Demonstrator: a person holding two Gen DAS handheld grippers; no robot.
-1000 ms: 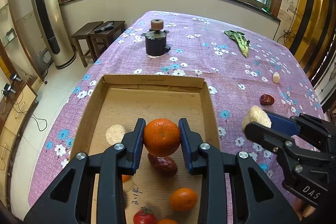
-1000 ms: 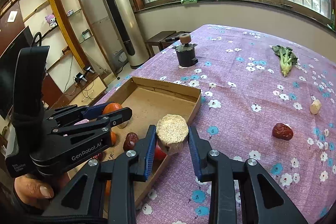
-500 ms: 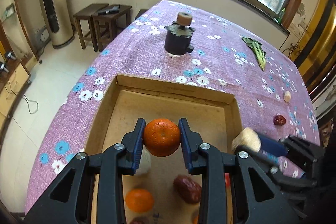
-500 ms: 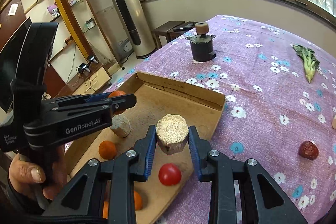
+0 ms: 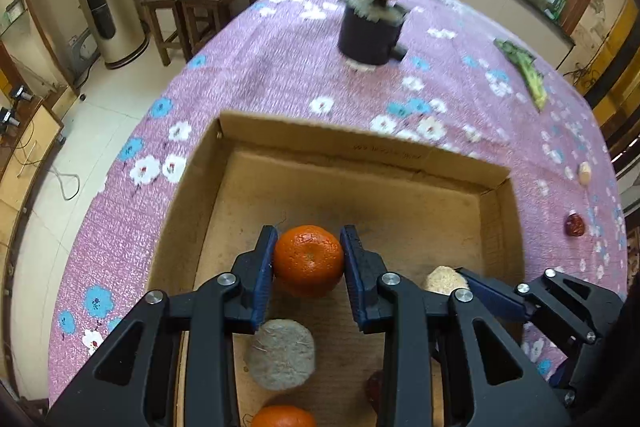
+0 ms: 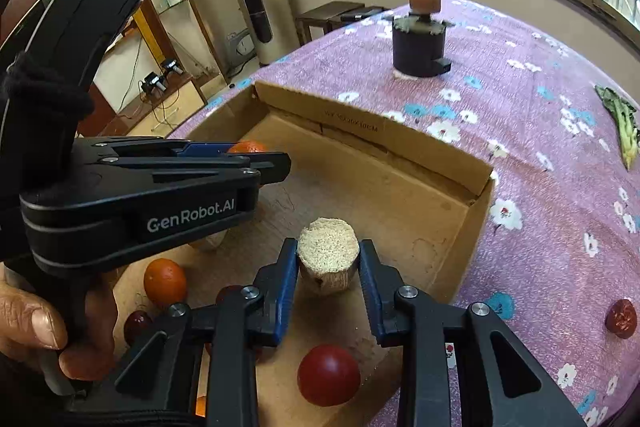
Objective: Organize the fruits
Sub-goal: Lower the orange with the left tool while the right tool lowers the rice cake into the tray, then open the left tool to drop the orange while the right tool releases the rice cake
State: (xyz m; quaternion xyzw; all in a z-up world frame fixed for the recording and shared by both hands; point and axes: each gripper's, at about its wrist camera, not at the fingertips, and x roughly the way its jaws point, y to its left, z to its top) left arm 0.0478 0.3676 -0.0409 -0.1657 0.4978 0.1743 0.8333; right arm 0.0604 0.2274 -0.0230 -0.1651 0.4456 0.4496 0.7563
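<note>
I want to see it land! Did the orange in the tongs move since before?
Yes. The orange, gripped by the left tongs, travelled forward over the cardboard box, toward its far wall, passing the fruit lying on the box floor.

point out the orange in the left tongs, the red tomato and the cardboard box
orange [image 5: 308, 259], left wrist view, middle of its peel.
red tomato [image 6: 329, 374], right wrist view, centre of its skin.
cardboard box [image 6: 360, 125], right wrist view, far wall.
</note>
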